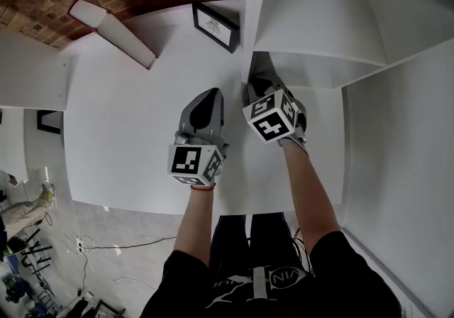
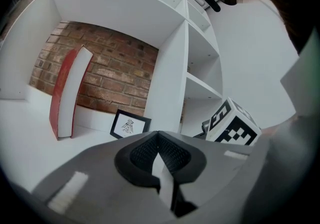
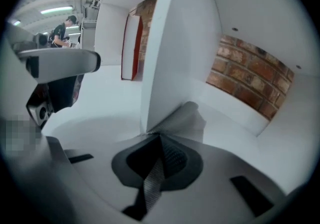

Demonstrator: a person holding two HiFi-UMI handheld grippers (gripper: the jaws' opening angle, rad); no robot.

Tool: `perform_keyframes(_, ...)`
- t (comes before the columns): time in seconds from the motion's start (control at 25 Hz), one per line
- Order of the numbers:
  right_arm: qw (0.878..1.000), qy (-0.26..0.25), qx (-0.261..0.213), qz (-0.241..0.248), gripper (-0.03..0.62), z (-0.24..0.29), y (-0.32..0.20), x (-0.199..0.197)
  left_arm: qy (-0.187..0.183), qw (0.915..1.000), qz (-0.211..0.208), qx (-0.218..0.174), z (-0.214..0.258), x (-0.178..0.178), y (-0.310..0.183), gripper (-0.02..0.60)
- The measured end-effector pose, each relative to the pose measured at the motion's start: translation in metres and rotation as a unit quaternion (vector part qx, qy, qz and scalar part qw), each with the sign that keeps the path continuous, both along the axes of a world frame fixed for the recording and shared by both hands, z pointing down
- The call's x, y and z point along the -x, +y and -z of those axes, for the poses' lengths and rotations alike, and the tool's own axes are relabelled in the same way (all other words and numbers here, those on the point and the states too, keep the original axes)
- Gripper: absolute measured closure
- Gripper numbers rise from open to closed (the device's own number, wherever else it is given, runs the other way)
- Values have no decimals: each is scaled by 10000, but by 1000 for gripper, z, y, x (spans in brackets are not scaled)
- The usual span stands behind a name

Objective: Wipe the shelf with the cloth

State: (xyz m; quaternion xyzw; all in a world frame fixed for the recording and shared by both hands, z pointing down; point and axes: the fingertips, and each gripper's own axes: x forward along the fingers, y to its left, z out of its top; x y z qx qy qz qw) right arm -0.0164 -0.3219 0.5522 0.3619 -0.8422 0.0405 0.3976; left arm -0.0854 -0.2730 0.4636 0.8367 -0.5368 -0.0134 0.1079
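My right gripper (image 1: 261,77) is shut on a grey cloth (image 3: 186,117). The cloth sticks out past the jaw tips and lies against the foot of the white upright divider (image 3: 170,53), at the mouth of the right compartment. In the right gripper view the gripper (image 3: 159,135) points along the white shelf board (image 3: 235,118) toward the brick back wall. My left gripper (image 1: 206,105) hovers over the wide left shelf board (image 1: 135,118), just left of the right one. Its jaws (image 2: 158,134) meet at the tip with nothing held.
A black-framed picture (image 1: 215,25) leans at the back beside the divider (image 1: 252,4). A red and white book (image 1: 110,29) leans against the brick wall at the far left. More shelf boards rise at the upper right. A person (image 3: 62,33) stands far off.
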Motion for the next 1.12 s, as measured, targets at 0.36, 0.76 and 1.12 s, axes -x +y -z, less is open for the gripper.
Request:
perform_keyframes(0.36,9995,140,-243,-167,583,-1,-20,-16,-3,10000,-39,48,-5,-5,-1,572)
perform_keyframes(0.76,9896,368,-333,-1350,582,1,-47,-119,9,9999,-94,77,-9,-14,-3,572)
perform_keyframes(1.12,9772,602,-487,-1975,582,1,-40,-180,-3,9999,-146,73,-9,-23,-3,572)
